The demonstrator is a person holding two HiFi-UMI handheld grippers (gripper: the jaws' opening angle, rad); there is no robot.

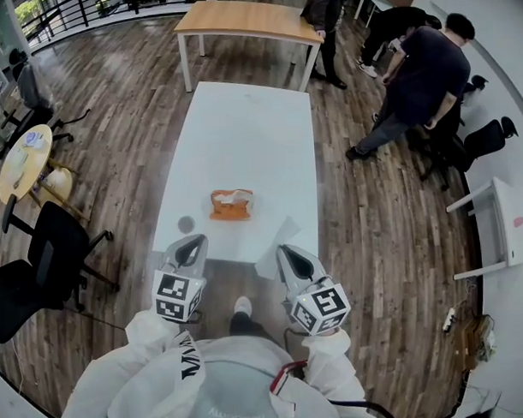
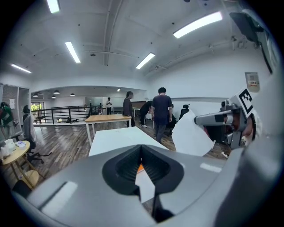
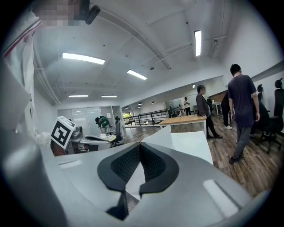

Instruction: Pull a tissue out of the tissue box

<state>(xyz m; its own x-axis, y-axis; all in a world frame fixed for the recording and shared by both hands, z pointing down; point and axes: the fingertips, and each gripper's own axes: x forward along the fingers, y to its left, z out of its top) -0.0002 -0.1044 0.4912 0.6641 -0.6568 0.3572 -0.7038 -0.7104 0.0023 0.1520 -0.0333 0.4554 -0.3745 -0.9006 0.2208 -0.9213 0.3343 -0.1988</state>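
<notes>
An orange tissue box [image 1: 231, 205] with white tissue showing at its top lies near the front end of the long white table [image 1: 242, 136]. My right gripper [image 1: 284, 248] is shut on a pulled-out white tissue [image 1: 280, 236], held just off the table's front right corner. In the left gripper view the same tissue [image 2: 191, 135] hangs as a wide sheet from the right gripper [image 2: 213, 119]. From the right gripper view it [image 3: 157, 135] rises past the closed tips [image 3: 140, 144]. My left gripper [image 1: 194, 242] hovers at the table's front edge, shut and empty [image 2: 142, 148].
A small dark round thing [image 1: 186, 224] lies on the table left of the box. Beyond stands a wooden table [image 1: 246, 20]; people [image 1: 419, 70] are at the right. Black office chairs [image 1: 40, 254] and a round yellow table [image 1: 24, 161] are at the left, and a white desk [image 1: 502, 221] stands at the right.
</notes>
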